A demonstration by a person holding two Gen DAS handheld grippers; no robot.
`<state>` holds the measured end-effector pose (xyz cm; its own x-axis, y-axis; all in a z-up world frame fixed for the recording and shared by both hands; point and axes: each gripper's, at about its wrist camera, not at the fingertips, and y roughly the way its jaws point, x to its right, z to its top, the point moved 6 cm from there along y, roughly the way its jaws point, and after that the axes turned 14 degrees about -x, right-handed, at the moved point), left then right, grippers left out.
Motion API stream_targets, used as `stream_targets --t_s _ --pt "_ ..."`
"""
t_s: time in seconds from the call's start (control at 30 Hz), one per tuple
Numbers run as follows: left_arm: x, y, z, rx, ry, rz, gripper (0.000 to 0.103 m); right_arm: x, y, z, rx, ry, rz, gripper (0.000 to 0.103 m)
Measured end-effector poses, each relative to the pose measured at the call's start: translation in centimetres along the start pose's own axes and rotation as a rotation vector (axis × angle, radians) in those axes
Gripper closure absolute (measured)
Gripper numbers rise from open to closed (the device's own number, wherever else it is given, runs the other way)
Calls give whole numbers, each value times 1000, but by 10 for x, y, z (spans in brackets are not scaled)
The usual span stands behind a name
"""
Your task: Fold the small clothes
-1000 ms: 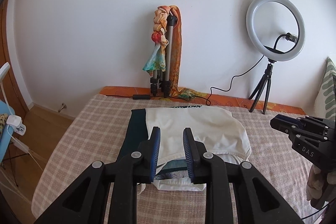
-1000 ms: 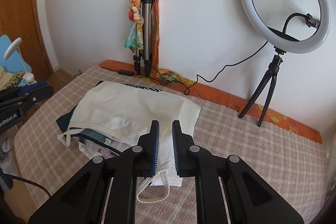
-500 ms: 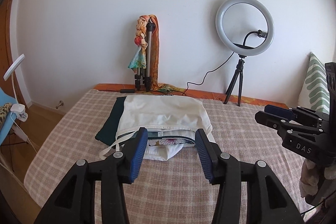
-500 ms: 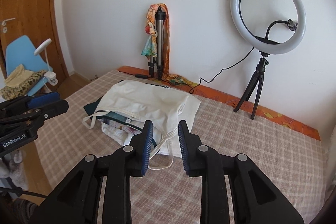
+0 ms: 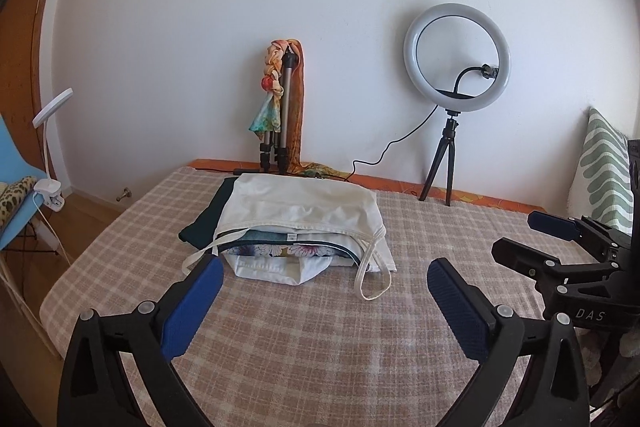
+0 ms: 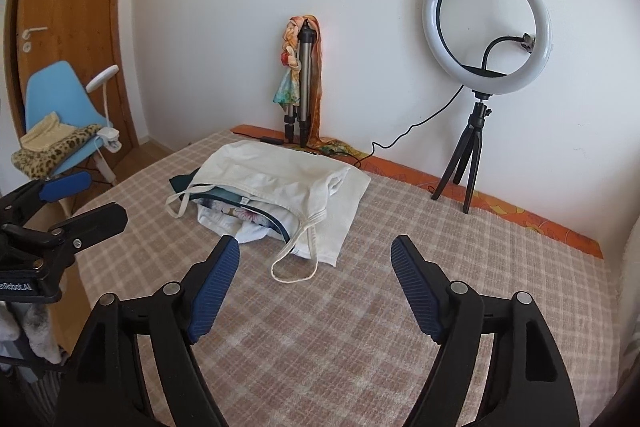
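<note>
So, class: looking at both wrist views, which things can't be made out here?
- Clothes inside the cream tote bag: both views, bag cloth covers most of them.
- Dark green garment: both views, mostly under the bag.
- Label on the floral cloth: too small to read.
- Patterned cushion: left view, cut by the edge.

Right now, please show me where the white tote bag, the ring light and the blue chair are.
white tote bag [image 5: 304,203]: left wrist view, on its upper panel.
ring light [image 6: 486,27]: right wrist view, on the bottom of its white ring.
blue chair [image 6: 52,95]: right wrist view, on its backrest.
</note>
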<state>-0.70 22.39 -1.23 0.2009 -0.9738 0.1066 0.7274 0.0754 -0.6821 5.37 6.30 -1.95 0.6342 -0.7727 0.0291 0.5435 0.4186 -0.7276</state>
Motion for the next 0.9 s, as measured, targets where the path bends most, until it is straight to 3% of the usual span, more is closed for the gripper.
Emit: stream_targets --t_s 0.53,0.9 --pt "11 17 -13 -57 29 67 0 9 3 -23 -22 -20 -73 21" --pt "12 20 -14 -67 39 95 0 11 2 -26 -32 -8 -69 20"
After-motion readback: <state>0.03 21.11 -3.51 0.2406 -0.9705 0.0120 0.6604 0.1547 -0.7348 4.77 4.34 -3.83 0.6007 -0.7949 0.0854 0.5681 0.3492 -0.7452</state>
